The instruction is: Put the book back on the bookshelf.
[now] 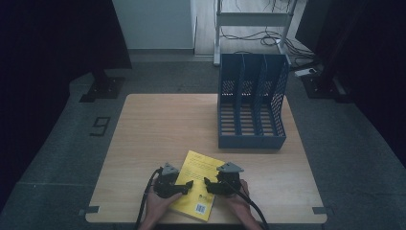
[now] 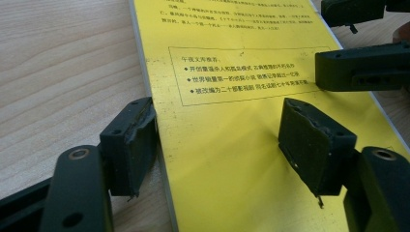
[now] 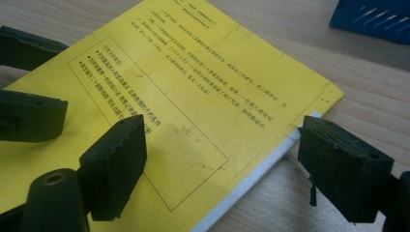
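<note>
Yellow glossy book (image 1: pixel 198 185) — flat, rectangular.

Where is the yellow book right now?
The yellow book lies flat near the table's front edge in the high view, between the left gripper and right gripper, in front of the blue file rack.

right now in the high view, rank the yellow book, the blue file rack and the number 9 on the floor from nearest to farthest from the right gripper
1. Yellow book: directly at the right gripper, near table edge.
2. Blue file rack: ahead, on the table's far right side.
3. Floor number 9: off the table, far to the left.
</note>
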`<state>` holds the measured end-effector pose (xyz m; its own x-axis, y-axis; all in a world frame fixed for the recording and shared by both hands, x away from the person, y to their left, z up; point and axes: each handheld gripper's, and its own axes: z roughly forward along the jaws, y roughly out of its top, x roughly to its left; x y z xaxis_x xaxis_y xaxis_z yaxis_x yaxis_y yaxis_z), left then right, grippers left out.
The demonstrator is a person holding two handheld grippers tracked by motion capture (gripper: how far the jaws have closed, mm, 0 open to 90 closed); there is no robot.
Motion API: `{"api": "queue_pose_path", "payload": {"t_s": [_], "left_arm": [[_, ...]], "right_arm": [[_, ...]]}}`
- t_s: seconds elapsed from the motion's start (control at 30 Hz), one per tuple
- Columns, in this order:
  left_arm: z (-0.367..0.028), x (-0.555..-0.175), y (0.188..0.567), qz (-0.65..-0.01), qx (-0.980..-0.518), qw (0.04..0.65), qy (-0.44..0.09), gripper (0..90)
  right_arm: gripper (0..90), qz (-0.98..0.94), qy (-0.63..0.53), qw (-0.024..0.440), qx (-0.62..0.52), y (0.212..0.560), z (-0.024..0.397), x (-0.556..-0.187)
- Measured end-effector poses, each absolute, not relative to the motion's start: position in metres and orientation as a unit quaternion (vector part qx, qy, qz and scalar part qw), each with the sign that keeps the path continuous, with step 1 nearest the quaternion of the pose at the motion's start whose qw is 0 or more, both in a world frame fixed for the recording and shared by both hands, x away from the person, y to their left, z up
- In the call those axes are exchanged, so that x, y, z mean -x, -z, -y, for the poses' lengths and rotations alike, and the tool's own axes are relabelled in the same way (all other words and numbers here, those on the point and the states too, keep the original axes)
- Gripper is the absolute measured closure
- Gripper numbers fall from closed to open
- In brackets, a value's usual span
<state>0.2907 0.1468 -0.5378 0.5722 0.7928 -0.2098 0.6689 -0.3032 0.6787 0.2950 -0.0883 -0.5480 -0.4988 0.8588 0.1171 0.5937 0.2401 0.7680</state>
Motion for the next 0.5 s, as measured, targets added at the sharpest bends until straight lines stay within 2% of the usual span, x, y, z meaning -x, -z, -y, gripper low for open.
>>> {"api": "queue_pose_path", "payload": {"t_s": [0.5], "left_arm": [[-0.1498, -0.2862, 0.5291, -0.456, -0.795, 0.388, -0.092, 37.8]], "right_arm": [[18.9, -0.769, -0.396, 0.183, -0.467, 0.5477, 0.0848, -0.2917]]}}
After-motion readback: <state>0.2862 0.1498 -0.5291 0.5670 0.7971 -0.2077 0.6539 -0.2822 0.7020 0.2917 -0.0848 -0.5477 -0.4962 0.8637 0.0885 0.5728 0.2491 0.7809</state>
